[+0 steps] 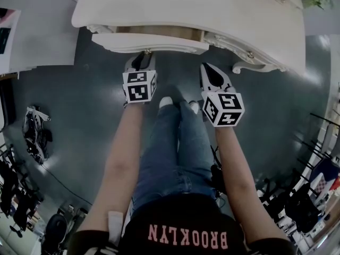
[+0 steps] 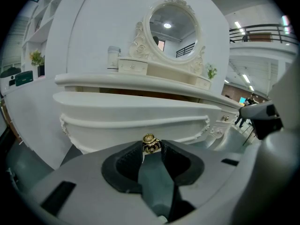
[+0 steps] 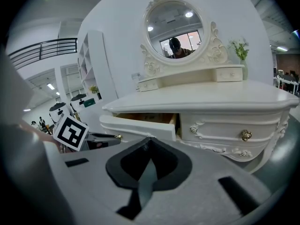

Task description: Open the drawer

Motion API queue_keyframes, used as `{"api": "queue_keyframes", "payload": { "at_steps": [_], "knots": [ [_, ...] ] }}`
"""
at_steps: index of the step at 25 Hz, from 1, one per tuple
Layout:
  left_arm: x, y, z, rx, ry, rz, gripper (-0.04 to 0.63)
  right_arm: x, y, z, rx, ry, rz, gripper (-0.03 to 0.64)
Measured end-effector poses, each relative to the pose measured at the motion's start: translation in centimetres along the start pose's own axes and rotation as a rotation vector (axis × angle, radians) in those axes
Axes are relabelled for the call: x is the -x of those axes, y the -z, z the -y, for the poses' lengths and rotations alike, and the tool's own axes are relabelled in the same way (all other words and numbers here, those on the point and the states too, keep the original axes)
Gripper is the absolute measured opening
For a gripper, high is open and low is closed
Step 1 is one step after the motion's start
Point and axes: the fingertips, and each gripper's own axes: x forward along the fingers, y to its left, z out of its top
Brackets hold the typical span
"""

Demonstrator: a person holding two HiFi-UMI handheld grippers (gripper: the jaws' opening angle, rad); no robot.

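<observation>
The white dressing table (image 1: pixel 212 9) has its left drawer (image 1: pixel 149 41) pulled partway out, with the wooden inside showing in the right gripper view above the drawer front (image 3: pixel 140 124). My left gripper (image 2: pixel 151 145) is shut on the drawer's small gold knob (image 2: pixel 149 139), which sits pinched between the black pads; the head view shows this gripper (image 1: pixel 142 62) right under the drawer front. My right gripper (image 1: pixel 212 77) hovers apart, to the right of the drawer and in front of the table. Its jaws (image 3: pixel 149 139) meet at the tips with nothing between them.
Right of the open drawer is a closed drawer with a gold knob (image 3: pixel 246 135). An oval mirror (image 3: pixel 173 20) and a small plant (image 3: pixel 239 48) stand on the tabletop. The person's legs (image 1: pixel 175 142) are between the grippers. Gear lies on the floor at left (image 1: pixel 34 132).
</observation>
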Motion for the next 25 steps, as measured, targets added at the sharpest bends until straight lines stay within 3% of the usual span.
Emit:
{"api": "queue_keyframes", "payload": {
  "at_steps": [25],
  "knots": [
    [4.7,4.1,0.9,0.036,-0.029,-0.049,0.118,3.7,1.7,-1.2,0.043,-0.051,-0.040,-0.003]
  ]
}}
